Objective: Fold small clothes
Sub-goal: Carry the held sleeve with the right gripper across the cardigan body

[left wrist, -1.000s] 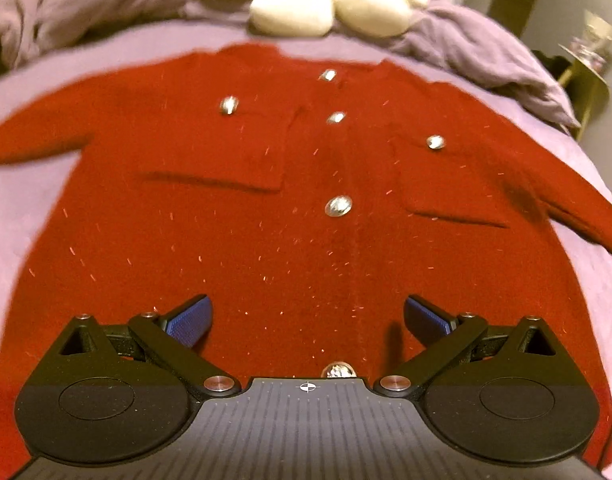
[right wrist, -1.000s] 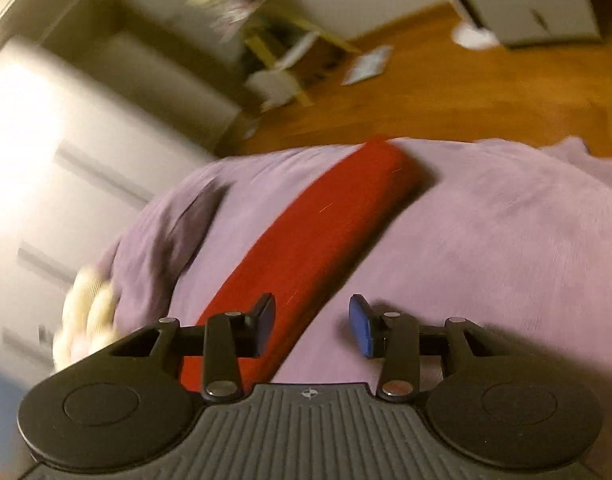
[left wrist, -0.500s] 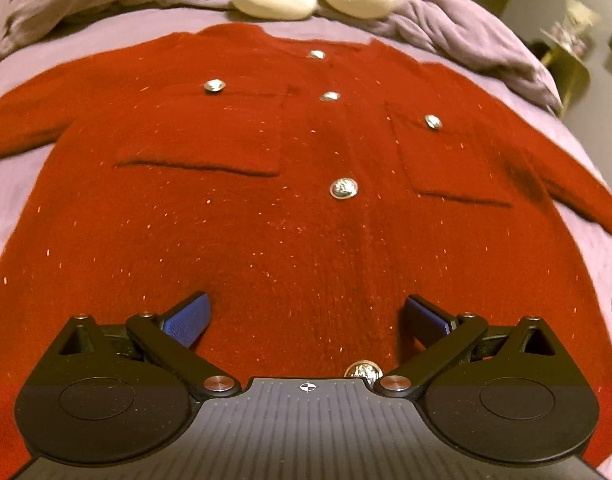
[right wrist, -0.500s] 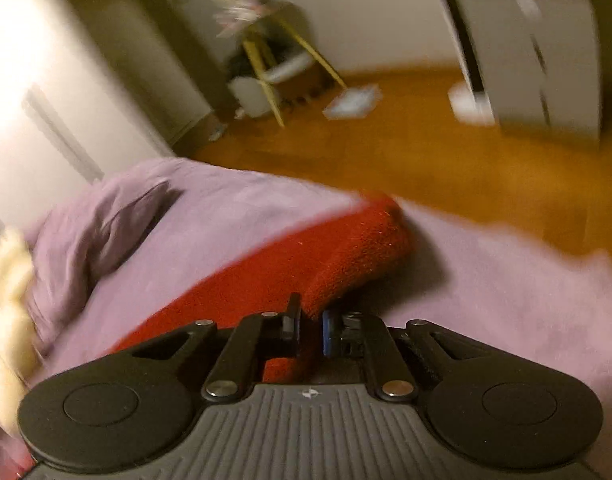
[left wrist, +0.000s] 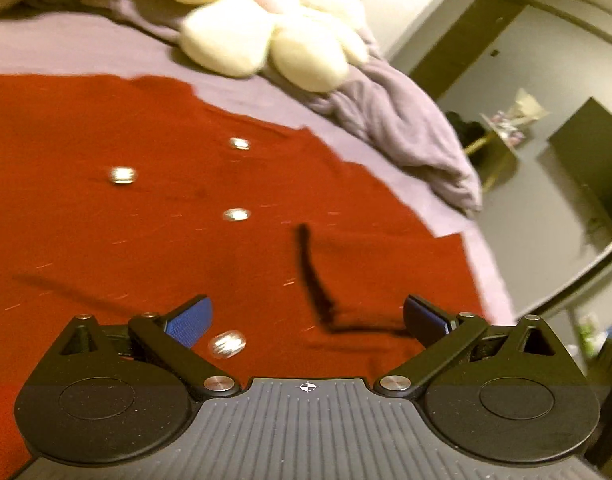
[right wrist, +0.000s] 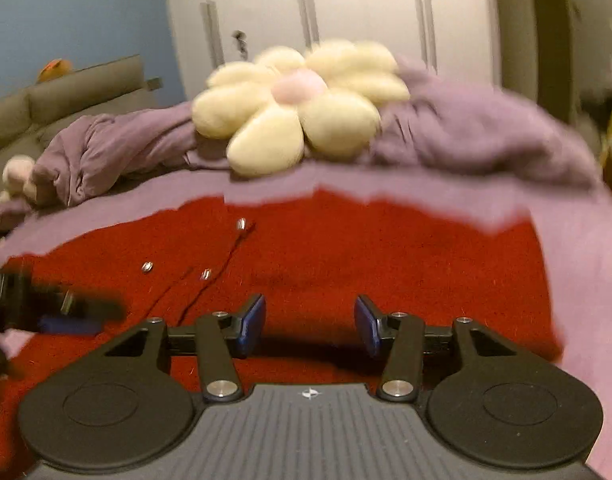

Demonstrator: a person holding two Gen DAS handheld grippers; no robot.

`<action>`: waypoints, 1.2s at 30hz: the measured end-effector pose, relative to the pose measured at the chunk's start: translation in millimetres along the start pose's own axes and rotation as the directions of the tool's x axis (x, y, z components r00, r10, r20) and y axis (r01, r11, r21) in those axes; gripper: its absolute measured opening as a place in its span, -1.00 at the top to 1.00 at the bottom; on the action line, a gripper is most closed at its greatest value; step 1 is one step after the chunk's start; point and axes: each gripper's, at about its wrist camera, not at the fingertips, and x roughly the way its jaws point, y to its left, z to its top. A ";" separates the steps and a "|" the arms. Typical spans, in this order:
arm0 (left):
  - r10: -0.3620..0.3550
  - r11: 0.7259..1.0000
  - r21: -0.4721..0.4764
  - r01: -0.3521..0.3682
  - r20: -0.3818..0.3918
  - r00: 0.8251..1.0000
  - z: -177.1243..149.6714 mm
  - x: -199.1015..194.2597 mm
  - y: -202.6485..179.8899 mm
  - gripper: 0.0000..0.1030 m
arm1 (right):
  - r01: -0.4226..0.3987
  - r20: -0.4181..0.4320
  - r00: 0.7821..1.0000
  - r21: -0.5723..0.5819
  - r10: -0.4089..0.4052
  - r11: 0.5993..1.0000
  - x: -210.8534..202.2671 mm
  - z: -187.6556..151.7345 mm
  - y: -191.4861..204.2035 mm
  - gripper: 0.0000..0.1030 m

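Red cardigan: fuzzy matt knit, lint-flecked. Buttons: shiny silver, probably metal (blur hides detail). Bedcover: soft matt lilac cloth; rumpled blanket similar weave. Flower cushion: cream plush, pink centre. Left gripper: matt black plastic, ribbed housing, polished metal rivets, textured blue pads. Right gripper: same finish.

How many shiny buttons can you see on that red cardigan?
4 in the left camera's view of the cardigan: one near the collar, one left of it, one mid-front, one near the fingers. Folded cloth may hide others.
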 end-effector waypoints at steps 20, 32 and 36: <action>-0.045 0.998 -0.051 0.038 -0.138 0.989 32.7 95.8 -22.9 0.77 | -0.096 0.030 0.995 0.342 0.091 0.935 -33.1 -40.7 -50.5 0.09; 0.224 0.975 -0.001 -0.224 -0.008 0.975 63.1 43.6 65.0 0.53 | -0.093 0.064 0.995 0.465 0.072 0.880 7.7 -8.1 -77.1 0.09; 0.197 0.978 -0.067 -0.196 0.006 0.980 56.7 56.3 77.2 -0.17 | -0.116 0.069 0.993 0.553 0.093 0.825 20.5 -11.9 -87.3 0.09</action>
